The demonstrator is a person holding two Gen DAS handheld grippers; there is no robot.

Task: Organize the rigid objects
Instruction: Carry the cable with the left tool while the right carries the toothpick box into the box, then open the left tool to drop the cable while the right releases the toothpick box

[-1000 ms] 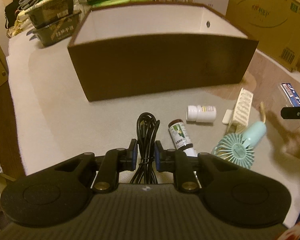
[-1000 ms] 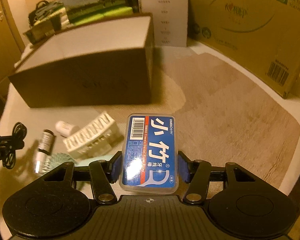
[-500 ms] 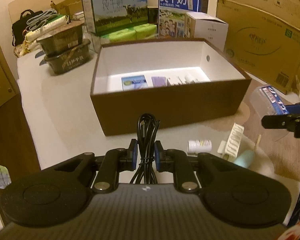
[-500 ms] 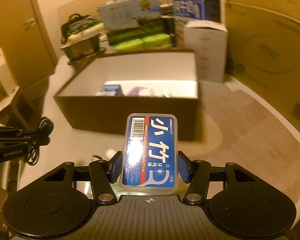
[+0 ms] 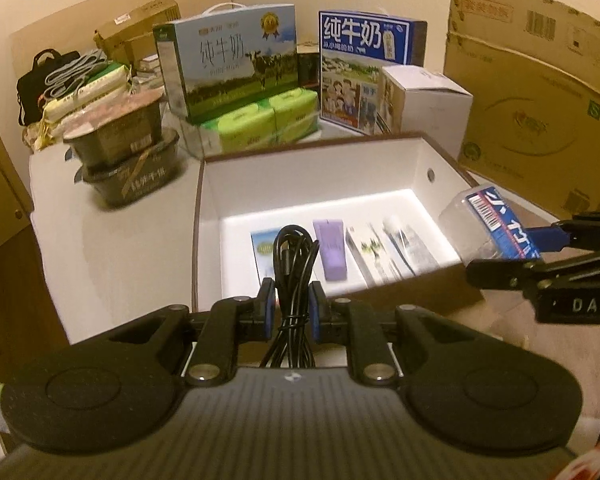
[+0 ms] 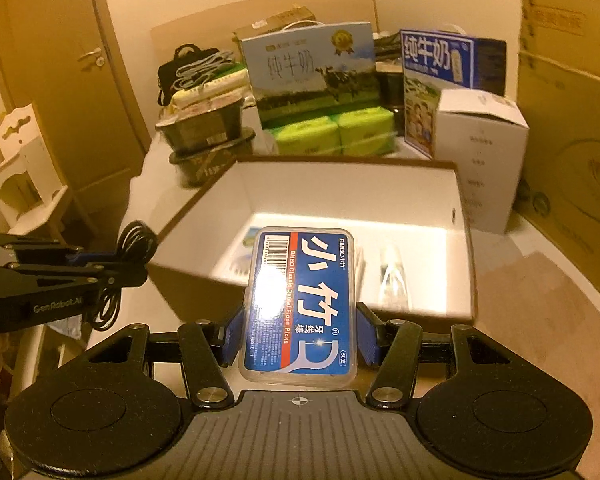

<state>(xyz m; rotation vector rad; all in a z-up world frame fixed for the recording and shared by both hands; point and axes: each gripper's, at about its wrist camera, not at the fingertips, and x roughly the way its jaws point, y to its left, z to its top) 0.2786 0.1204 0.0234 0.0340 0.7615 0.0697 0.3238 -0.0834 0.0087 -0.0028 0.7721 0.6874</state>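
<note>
Both grippers have risen from table level and now look down into the open brown box (image 5: 328, 292) w/ white lining; a second ago only its outer wall showed, so both loads appear ready to drop in, judged as the carry-to-place step. Box floor already holds flat packs, incl. a purple tube (image 5: 332, 248). Right gripper (image 6: 298, 340): jaws part-open, clamped on the sides of the floss-pick case (image 6: 300, 304), a clear rigid box w/ blue label, held above the box's near-right corner. Left gripper (image 5: 292, 308): jaws fully closed, pinching a coiled black cable (image 5: 294, 264) upright over the near wall.
</note>
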